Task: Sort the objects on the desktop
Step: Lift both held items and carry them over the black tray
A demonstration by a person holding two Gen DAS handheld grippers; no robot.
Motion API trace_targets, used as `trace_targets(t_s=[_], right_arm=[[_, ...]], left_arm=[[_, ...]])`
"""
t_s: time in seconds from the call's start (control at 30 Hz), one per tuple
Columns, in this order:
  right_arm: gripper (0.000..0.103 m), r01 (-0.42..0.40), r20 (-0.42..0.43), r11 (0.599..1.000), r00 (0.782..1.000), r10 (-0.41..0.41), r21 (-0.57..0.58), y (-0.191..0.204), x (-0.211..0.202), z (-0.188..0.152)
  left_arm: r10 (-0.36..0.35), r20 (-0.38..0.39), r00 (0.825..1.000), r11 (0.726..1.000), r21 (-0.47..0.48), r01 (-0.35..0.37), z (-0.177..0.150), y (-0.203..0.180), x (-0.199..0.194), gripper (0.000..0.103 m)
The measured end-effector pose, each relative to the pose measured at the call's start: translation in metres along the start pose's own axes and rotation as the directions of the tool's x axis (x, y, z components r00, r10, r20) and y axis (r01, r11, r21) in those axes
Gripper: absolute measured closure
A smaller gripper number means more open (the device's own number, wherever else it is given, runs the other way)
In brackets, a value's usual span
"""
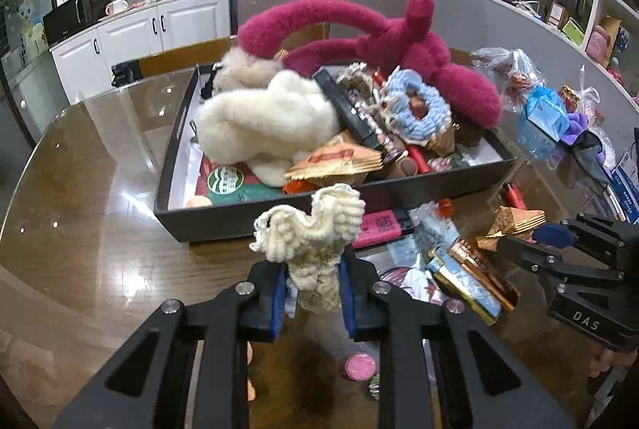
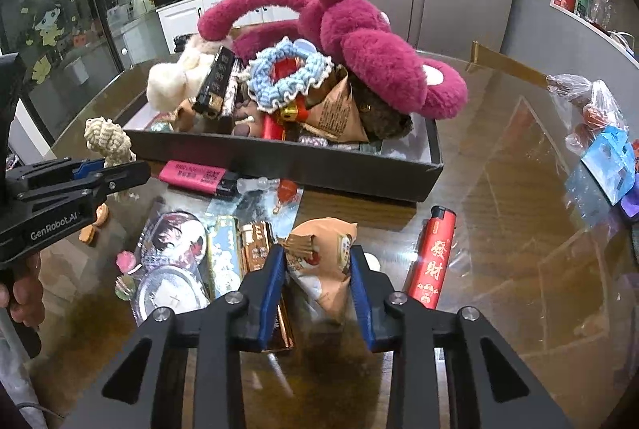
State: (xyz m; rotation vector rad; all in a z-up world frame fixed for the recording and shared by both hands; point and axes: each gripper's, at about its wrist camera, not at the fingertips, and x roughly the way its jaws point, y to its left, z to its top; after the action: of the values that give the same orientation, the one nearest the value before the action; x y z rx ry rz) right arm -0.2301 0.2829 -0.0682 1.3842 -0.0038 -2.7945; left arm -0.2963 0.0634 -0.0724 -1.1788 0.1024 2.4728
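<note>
My left gripper (image 1: 313,289) is shut on a cream crocheted scrunchie (image 1: 311,229) and holds it above the table, in front of the dark box (image 1: 279,213); it also shows in the right wrist view (image 2: 107,141). My right gripper (image 2: 318,269) is shut on an orange snack packet (image 2: 323,261) just above the table; it also shows in the left wrist view (image 1: 515,225). The box is piled with a magenta plush headband (image 1: 399,42), a cream plush (image 1: 263,117) and a blue scrunchie (image 1: 419,113).
On the glass table before the box lie a pink lighter (image 2: 195,176), a red lighter (image 2: 433,257), gold and blue packets (image 2: 227,257) and a picture card (image 2: 175,237). Plastic bags and a blue box (image 2: 611,157) sit at the right.
</note>
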Motion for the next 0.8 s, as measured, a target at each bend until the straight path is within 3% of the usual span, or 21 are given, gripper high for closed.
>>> trace_targets(t_s=[0.37, 0.8], right_arm=[[0.071, -0.004, 0.047, 1.000, 0.999, 0.002, 0.029, 0.002, -0.019, 0.018], [0.071, -0.014, 0.153, 1.000, 0.988, 0.010, 0.026, 0.014, -0.058, 0.073]], left_arm=[[-0.007, 0.054, 0.999, 1.000, -0.013, 0.008, 0.013, -0.009, -0.028, 0.080], [0.035, 0.106, 0.994, 0.997, -0.072, -0.028, 0.045, -0.008, -0.049, 0.080]])
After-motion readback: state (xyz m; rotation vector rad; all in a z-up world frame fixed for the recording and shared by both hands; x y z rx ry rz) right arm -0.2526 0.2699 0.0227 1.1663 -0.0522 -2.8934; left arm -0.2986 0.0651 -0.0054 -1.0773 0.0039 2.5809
